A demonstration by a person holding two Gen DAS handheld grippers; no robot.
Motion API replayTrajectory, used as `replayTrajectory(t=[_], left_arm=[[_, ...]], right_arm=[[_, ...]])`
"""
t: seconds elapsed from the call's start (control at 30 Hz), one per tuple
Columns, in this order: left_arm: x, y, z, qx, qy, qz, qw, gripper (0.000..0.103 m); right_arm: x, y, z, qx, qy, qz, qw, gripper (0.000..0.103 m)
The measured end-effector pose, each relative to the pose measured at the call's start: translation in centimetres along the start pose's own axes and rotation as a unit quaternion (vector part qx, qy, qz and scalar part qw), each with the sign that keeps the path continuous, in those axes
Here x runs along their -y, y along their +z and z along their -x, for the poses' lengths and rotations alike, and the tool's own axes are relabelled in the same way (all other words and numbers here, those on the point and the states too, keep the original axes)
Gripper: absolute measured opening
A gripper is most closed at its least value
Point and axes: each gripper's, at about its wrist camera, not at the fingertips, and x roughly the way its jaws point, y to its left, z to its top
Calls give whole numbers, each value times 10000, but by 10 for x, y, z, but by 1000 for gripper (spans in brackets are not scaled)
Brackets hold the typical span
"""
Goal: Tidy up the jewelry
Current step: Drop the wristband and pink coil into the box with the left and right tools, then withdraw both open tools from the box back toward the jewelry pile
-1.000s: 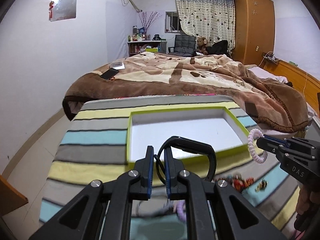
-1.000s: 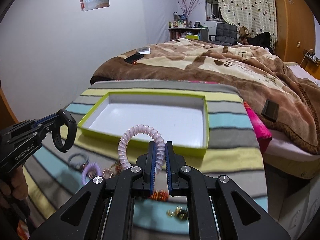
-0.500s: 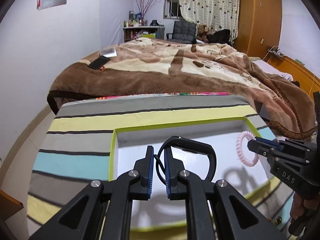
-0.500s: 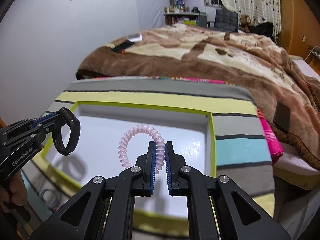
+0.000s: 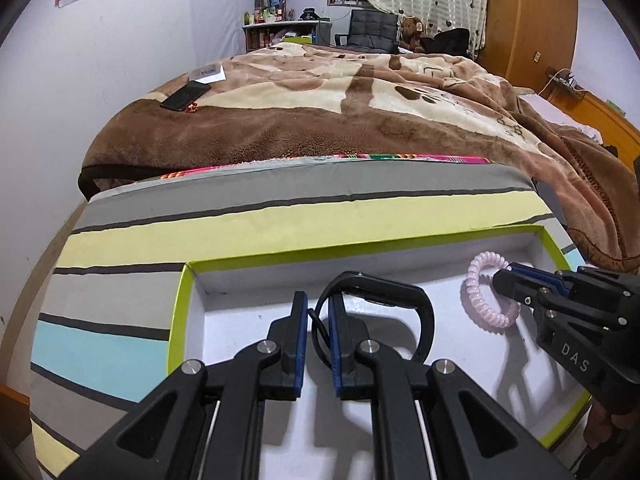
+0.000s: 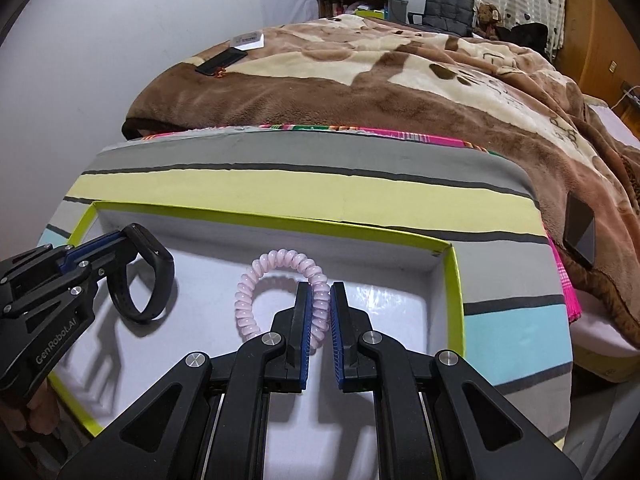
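Observation:
A shallow white tray with a lime-green rim (image 5: pixel 182 300) (image 6: pixel 454 276) lies on the striped cloth. My left gripper (image 5: pixel 318 316) (image 6: pixel 120 244) is shut on a black wristband (image 5: pixel 400 292) (image 6: pixel 154 276) and holds it low over the tray's left part. My right gripper (image 6: pixel 318 308) (image 5: pixel 504 276) is shut on a pink spiral bracelet (image 6: pixel 276 264) (image 5: pixel 480 300) and holds it over the tray's right part. Both pieces hang just above the white floor and cast shadows on it.
The striped cloth (image 5: pixel 280 220) covers the table. A bed with a brown blanket (image 5: pixel 360 112) lies just behind it, with a phone (image 5: pixel 186 96) on it. A dark flat object (image 6: pixel 580 232) rests on the blanket at the right.
Both grippers have moved forward and down, from the table's near part to over the tray, each still holding its piece. The loose jewelry on the cloth has dropped out of view.

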Motion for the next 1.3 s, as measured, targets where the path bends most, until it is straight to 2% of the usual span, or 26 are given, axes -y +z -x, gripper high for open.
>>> replayTrajectory(t=[0.2,0.33,0.43,0.53,0.67,0.9,1.3], left_arm=[[-1,1,-1,-29,6,15,10000,11],[0,2,1,-3,19,23,10000,12],[-1,0,8,96,6,21,10000,20],[-1,0,18,215,13,13,9998,21],[-2,-4,37,395,-17,-30,9992,21],[-8,-26,84,750,-181,-9,9970,21],[-2,-91,153,1115,-327,40,9932,21]], right_arm=[[0,3,-1,-25,46,-51,10000,10],[1,1,2,1,103,-70,9999,15],[2,-1,9,101,110,-77,9999,20],[1,-5,21,245,169,-87,9995,25],[-2,-14,42,467,252,-75,9986,25],[-5,-43,85,824,462,-106,9955,25],[-21,-117,157,1359,567,86,9891,25]])
